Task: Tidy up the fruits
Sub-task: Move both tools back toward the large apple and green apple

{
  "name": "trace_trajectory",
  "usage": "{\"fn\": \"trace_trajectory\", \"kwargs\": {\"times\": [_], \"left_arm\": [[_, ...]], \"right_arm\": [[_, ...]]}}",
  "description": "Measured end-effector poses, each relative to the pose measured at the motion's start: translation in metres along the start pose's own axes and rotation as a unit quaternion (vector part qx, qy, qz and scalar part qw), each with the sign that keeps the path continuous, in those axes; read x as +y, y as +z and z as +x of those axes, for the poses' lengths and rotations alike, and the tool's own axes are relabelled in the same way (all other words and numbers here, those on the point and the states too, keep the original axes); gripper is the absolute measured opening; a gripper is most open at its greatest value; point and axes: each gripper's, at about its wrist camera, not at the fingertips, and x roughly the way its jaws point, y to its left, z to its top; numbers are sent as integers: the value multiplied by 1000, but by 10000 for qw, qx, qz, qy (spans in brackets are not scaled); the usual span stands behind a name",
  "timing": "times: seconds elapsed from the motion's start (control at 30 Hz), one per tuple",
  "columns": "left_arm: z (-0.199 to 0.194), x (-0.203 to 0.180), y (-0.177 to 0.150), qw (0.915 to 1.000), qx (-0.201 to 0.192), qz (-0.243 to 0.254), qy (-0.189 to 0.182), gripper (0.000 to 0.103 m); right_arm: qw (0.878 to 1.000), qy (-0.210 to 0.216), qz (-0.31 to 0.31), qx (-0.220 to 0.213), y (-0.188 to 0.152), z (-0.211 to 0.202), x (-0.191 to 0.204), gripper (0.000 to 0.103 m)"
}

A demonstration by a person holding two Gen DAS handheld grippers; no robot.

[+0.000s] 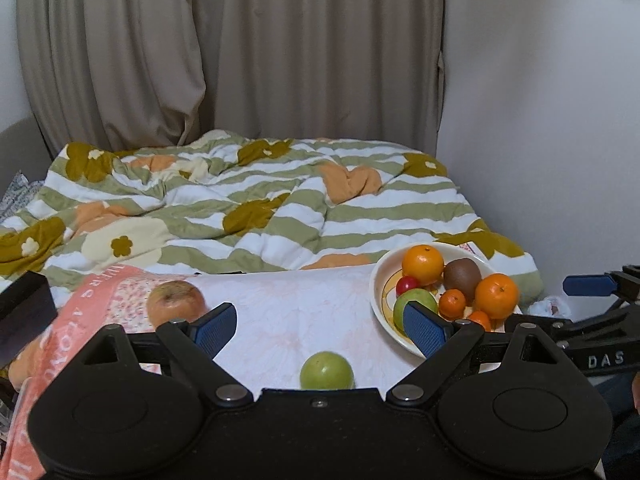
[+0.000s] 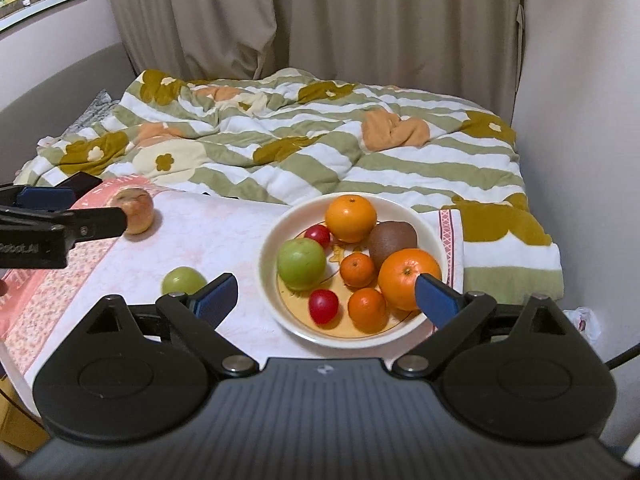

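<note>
A cream bowl (image 2: 272, 240) (image 1: 378, 300) on the cloth-covered table holds two oranges, small tangerines, a kiwi (image 2: 392, 238), a green apple (image 2: 301, 263) and two red plums. A small green fruit (image 1: 327, 371) (image 2: 183, 280) lies loose on the cloth, between my left gripper's open fingers and close to its body. A reddish apple (image 1: 175, 303) (image 2: 134, 209) lies further left. My left gripper (image 1: 320, 326) is open and empty. My right gripper (image 2: 326, 296) is open and empty, over the bowl's near rim.
A pink-bordered cloth (image 2: 48, 292) covers the table. A bed with a striped flowered quilt (image 2: 320, 140) lies behind, curtains beyond. A black box (image 1: 24, 308) sits at the table's left edge. The wall stands at right.
</note>
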Motion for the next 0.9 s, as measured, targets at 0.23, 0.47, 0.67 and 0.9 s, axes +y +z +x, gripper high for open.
{"fn": "trace_trajectory", "kwargs": {"times": [0.23, 0.47, 0.67, 0.9], "left_arm": [[-33, 25, -8, 9993, -184, 71, 316, 103], [-38, 73, -11, 9990, -197, 69, 398, 103], [-30, 112, -10, 9994, -61, 305, 169, 103], [6, 159, -11, 9984, 197, 480, -205, 103]], "right_arm": [[9998, -92, 112, -125, -2, -19, 20, 103], [9991, -218, 341, -159, -1, -24, 50, 103], [9962, -457, 745, -53, -4, -18, 81, 103], [9897, -888, 1116, 144, -9, 0, 122, 103]]}}
